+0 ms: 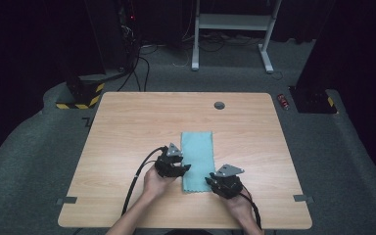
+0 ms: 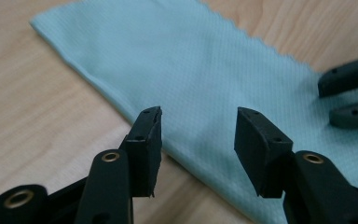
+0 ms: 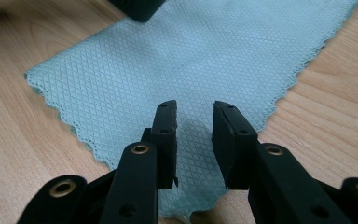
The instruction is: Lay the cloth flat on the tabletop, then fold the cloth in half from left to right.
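Teal cloth (image 1: 197, 159) lies flat on wooden table (image 1: 127, 127).

A lab or recording room: a light wooden bench (image 1: 127, 117) stands on grey carpet (image 1: 29, 161) in a dark space. Beyond its far edge are black equipment with cables (image 1: 142, 63), a white desk frame (image 1: 232, 29), and hazard-striped bases (image 1: 81, 98).

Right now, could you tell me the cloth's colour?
The cloth is pale turquoise, clearest in the right gripper view.

cloth (image 3: 177, 60): far end cut by top edge | red object (image 1: 284, 101) on floor: too small to identify
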Demonstrator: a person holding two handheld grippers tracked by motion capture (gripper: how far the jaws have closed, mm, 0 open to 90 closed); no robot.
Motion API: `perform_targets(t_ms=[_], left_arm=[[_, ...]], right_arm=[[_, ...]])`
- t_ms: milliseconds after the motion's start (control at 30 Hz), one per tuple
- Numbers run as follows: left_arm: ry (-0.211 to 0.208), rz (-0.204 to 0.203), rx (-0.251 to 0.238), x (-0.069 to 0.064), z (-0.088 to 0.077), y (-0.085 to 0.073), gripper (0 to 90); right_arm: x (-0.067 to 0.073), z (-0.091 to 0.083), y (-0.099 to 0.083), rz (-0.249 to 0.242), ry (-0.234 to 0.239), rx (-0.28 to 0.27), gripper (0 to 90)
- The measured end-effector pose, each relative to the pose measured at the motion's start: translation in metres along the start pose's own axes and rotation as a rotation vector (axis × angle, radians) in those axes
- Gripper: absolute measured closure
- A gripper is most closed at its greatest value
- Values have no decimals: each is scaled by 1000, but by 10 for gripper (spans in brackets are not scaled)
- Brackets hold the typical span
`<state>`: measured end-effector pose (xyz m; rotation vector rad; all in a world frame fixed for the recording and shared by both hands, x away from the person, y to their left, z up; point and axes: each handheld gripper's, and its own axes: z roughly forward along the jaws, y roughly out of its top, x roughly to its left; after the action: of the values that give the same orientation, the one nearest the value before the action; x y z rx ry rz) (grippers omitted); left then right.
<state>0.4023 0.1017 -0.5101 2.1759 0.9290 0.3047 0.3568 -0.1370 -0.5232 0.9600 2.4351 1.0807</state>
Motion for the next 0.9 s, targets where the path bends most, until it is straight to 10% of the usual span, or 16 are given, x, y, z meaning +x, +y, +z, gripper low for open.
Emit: perform_targets(t_ms=[900], left_arm=[[34, 3, -29, -26, -23, -39, 512]], right_arm=[[0, 0, 0, -2, -6, 1, 711]])
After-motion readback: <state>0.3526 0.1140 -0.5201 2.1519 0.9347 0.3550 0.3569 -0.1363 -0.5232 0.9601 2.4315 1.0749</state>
